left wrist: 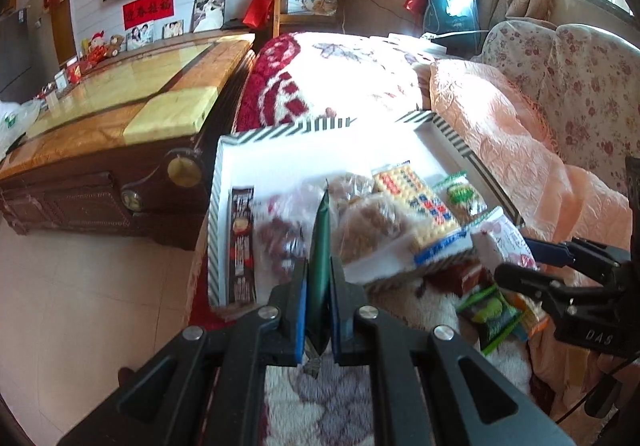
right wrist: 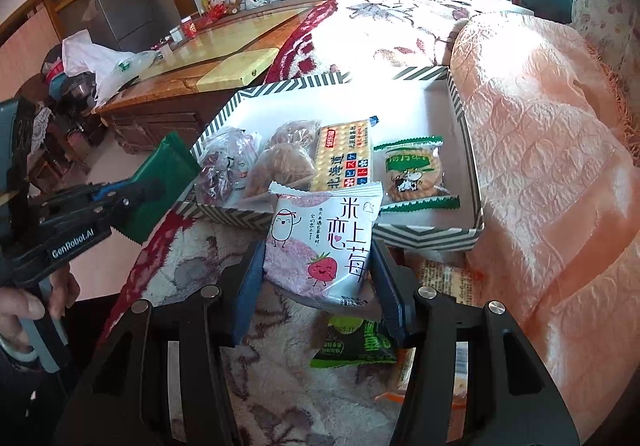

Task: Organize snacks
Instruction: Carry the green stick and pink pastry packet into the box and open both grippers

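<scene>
A striped-rim white box (left wrist: 280, 149) (right wrist: 466, 125) sits on the sofa and holds several snack packets. My left gripper (left wrist: 319, 286) is shut on a dark green packet (left wrist: 320, 242), held edge-on over the box's near left side; it also shows in the right wrist view (right wrist: 160, 181). My right gripper (right wrist: 318, 274) is shut on a white and pink strawberry rice snack packet (right wrist: 324, 242), just in front of the box's near wall. In the left wrist view the right gripper (left wrist: 516, 266) holds that packet (left wrist: 504, 238) at the box's near right corner.
Loose packets lie on the fluffy blanket near me: a green one (right wrist: 356, 342) (left wrist: 490, 316) and orange ones (right wrist: 448, 278). A wooden coffee table (left wrist: 132, 101) stands left of the sofa. A peach cover (right wrist: 540, 165) lies on the right.
</scene>
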Demonstrator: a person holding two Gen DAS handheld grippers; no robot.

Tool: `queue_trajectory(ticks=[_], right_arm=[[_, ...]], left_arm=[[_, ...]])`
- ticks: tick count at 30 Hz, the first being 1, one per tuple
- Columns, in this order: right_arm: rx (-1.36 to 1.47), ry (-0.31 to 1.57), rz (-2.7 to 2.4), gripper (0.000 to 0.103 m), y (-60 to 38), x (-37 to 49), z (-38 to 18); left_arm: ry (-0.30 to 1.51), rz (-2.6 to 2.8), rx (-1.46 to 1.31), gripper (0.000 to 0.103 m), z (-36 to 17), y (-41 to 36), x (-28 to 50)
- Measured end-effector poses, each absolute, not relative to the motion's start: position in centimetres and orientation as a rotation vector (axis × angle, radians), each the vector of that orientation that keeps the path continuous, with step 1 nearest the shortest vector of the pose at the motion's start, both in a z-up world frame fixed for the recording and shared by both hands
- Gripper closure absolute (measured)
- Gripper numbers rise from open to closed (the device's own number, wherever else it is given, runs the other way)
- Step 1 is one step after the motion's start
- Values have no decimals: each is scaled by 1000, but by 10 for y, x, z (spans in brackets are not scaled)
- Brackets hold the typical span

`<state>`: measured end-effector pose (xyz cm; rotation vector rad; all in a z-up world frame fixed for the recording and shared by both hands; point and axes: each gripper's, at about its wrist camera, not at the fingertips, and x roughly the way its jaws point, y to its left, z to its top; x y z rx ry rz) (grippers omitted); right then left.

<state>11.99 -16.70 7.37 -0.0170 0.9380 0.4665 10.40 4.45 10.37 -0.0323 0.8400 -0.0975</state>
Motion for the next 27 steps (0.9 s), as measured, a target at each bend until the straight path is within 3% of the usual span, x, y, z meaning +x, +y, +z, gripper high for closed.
queue_trajectory(ticks=[27], right_arm=[[-95,963,421,51,-151,224,55]], left_arm=[[882,-64,-16,92,73,22,213]])
